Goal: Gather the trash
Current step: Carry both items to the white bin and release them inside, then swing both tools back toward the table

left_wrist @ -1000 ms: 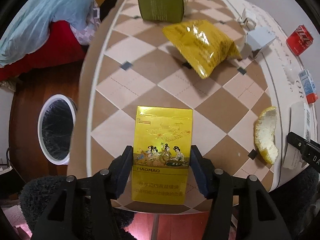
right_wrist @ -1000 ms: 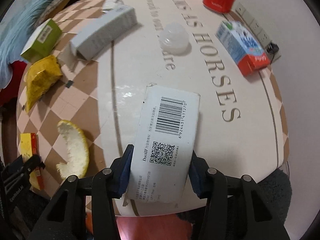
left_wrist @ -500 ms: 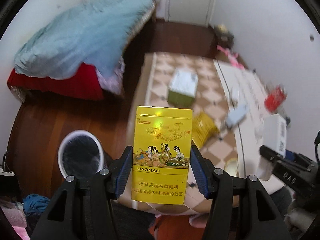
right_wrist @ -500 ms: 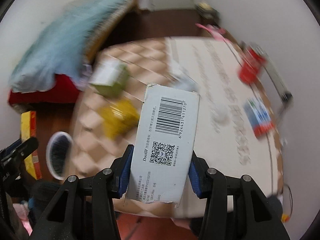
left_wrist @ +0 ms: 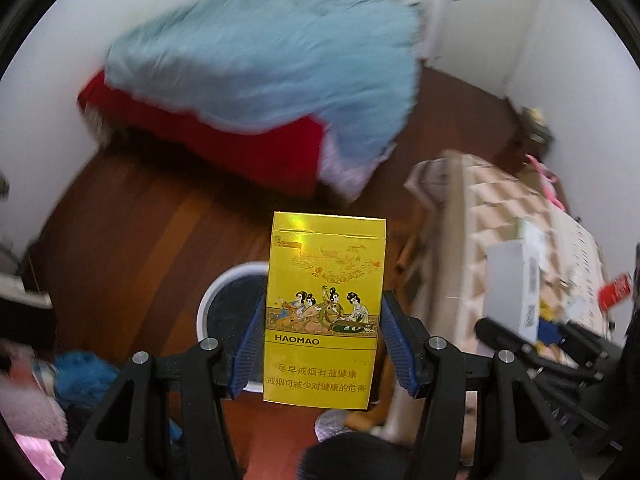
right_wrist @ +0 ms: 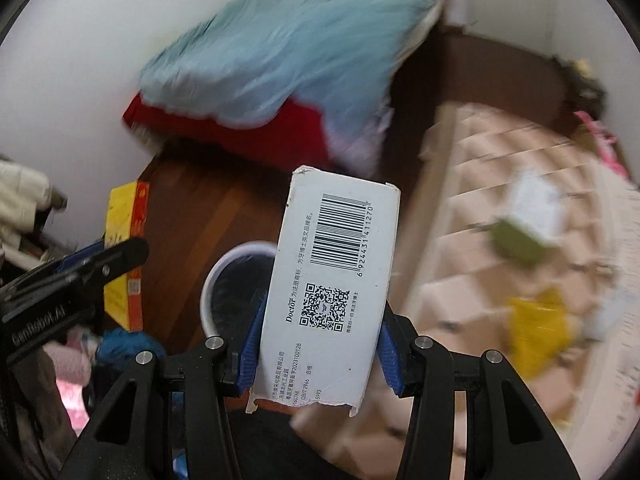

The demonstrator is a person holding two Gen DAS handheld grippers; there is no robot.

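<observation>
While carried over dark wooden floor, two items in transit, none yet binned.

Item 1: flat yellow cardboard cigarette pack (left_wrist: 324, 308) printed "HAOMAO", upright, clamped at both side edges by left gripper (left_wrist: 323, 344); blue pads (left_wrist: 251, 340) pressed to the pack. Also seen from right wrist view as yellow pack (right_wrist: 122, 256) with left gripper (right_wrist: 80, 268) at frame left.

Item 2: white cardboard box (right_wrist: 328, 292) with barcode and QR code, torn at lower end, slightly tilted, clamped between right gripper (right_wrist: 322, 344). Seen from left wrist view as white box (left_wrist: 514, 288) at frame right.

Destination: round white-rimmed bin with black liner (left_wrist: 232, 304), on the floor, directly behind and below both held items; same bin (right_wrist: 236, 284) in right view. Contents not discernible.

Status: pickup of two pieces done; release into bin not yet done for either.

Remaining on checkered beige table (right_wrist: 500, 208), blurred: yellow crinkled snack bag (right_wrist: 538, 328), green-and-white box (right_wrist: 520, 232), red can (left_wrist: 614, 290). Further small pieces possibly present, too smeared to list.

Estimate: early to middle stage; several more trips likely.

Background: pale blue blanket over red bedding (left_wrist: 264, 68).
</observation>
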